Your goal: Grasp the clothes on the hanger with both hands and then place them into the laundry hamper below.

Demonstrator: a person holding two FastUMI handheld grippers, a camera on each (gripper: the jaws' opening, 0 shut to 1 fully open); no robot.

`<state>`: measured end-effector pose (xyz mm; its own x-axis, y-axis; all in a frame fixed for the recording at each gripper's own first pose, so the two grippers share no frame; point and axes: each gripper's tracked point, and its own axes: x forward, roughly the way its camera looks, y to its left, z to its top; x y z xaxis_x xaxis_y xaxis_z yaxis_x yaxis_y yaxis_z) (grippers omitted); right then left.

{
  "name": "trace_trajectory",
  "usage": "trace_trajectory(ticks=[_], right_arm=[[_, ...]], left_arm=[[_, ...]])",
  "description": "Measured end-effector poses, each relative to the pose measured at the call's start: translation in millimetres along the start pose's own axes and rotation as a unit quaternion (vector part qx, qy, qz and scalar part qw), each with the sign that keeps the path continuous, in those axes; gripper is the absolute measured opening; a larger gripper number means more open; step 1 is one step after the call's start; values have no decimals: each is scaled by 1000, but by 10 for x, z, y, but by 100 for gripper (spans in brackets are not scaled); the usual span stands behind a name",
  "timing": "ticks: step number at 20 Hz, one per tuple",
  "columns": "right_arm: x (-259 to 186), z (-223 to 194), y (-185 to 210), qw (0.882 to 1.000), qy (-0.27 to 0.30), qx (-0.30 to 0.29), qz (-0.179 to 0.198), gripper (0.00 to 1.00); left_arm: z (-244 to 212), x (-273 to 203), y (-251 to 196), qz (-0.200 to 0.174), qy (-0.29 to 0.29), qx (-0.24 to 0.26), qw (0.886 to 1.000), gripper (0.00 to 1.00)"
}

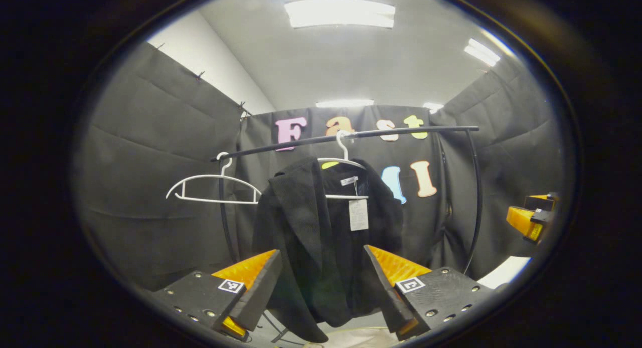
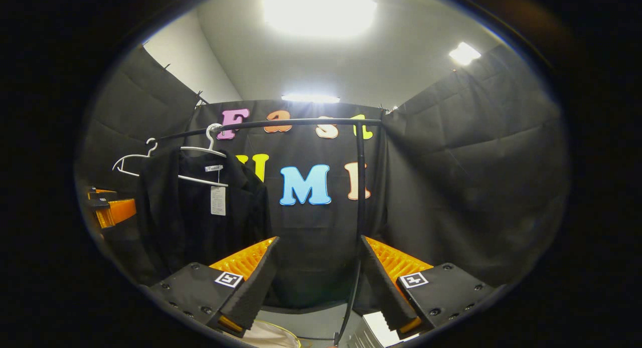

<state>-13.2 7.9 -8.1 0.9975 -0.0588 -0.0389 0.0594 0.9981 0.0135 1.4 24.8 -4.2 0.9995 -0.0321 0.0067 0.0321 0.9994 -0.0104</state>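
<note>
black jacket (image 1: pixel 321 237) on hanger (image 1: pixel 343 162) | ahead of left hand-held gripper (image 1: pixel 321 283) | both hand-held grippers agape, empty

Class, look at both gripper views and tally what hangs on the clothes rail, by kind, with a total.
Hangers: 2, an empty hanger and a hanger carrying clothing
Black jacket: 1
Paper tag on the jacket: 1
Total: 4, all on the rail
</note>
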Motion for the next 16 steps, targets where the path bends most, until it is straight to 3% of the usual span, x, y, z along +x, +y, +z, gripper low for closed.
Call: trace_trajectory(ticks=[7, 16], right_arm=[[71, -19, 445, 1000, 12, 12, 26, 97], [690, 186, 1006, 994, -14, 32, 106, 98]], left_arm=[[-52, 65, 128, -20, 7, -6, 1000, 92], [97, 439, 125, 13, -2, -3, 1000, 92]])
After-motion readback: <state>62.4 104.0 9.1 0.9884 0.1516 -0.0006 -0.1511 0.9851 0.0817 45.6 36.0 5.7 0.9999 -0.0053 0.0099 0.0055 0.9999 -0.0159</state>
